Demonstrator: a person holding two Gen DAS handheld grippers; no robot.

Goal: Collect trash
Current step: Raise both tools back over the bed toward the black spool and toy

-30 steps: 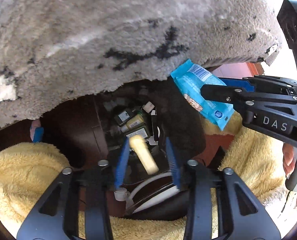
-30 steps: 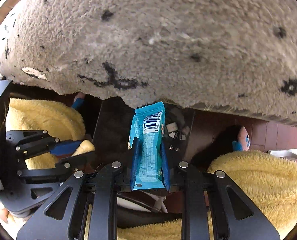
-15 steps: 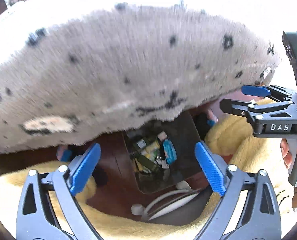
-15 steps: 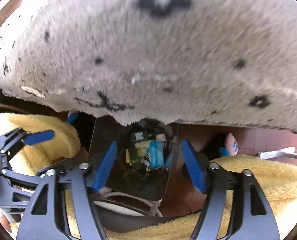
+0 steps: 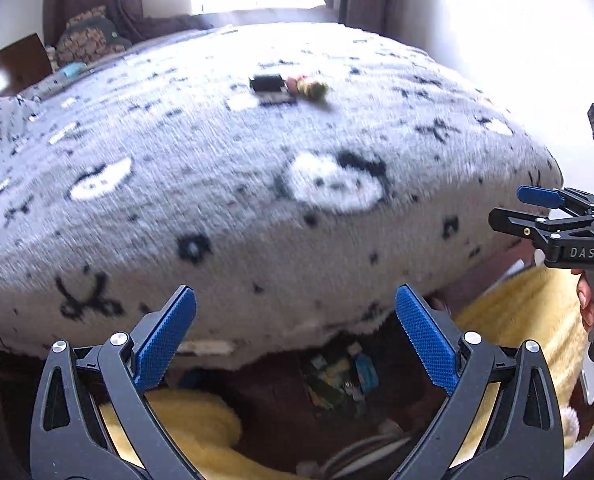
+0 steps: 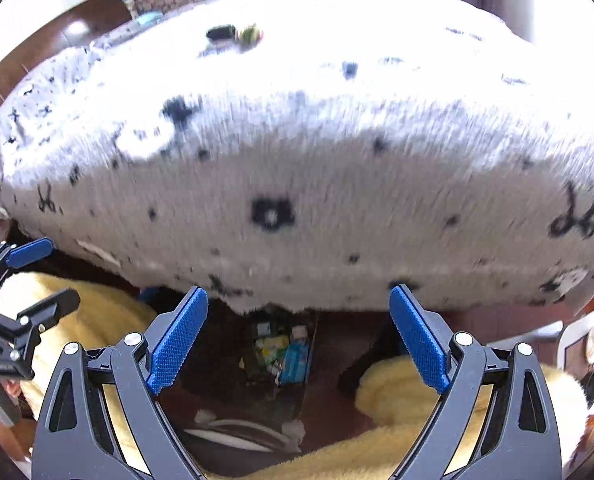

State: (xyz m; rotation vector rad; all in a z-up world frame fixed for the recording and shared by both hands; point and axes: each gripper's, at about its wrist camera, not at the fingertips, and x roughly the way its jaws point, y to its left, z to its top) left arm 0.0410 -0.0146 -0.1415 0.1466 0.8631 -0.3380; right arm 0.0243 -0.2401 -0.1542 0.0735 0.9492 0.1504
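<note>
Both grippers hang empty over the foot of the bed (image 5: 257,184), jaws spread wide — the left gripper (image 5: 295,340) at the bottom of its own view, the right gripper (image 6: 299,340) likewise in its own, and seen again at the right edge of the left view with its jaws apart.

The bin (image 6: 281,360), low in the centre of the right view, sits on the floor under the overhang of the grey blanket, between two yellow fleecy heaps (image 6: 417,396). It already holds wrappers, a blue packet (image 6: 295,362) among them.

What is left to collect, I'd judge, lies in the upper centre of the left view: a small dark packet (image 5: 267,83) with a yellow-green scrap (image 5: 315,89) just beside it, on top of the blanket and well away from both grippers. The picture is smeared there, so I cannot tell exactly what they are.

To do this well, carry one gripper across above the blanket, come down straight over a single piece, and close on the piece itself — the deep pile could easily get pinched along with it. The other gripper is best held clear of that path.
</note>
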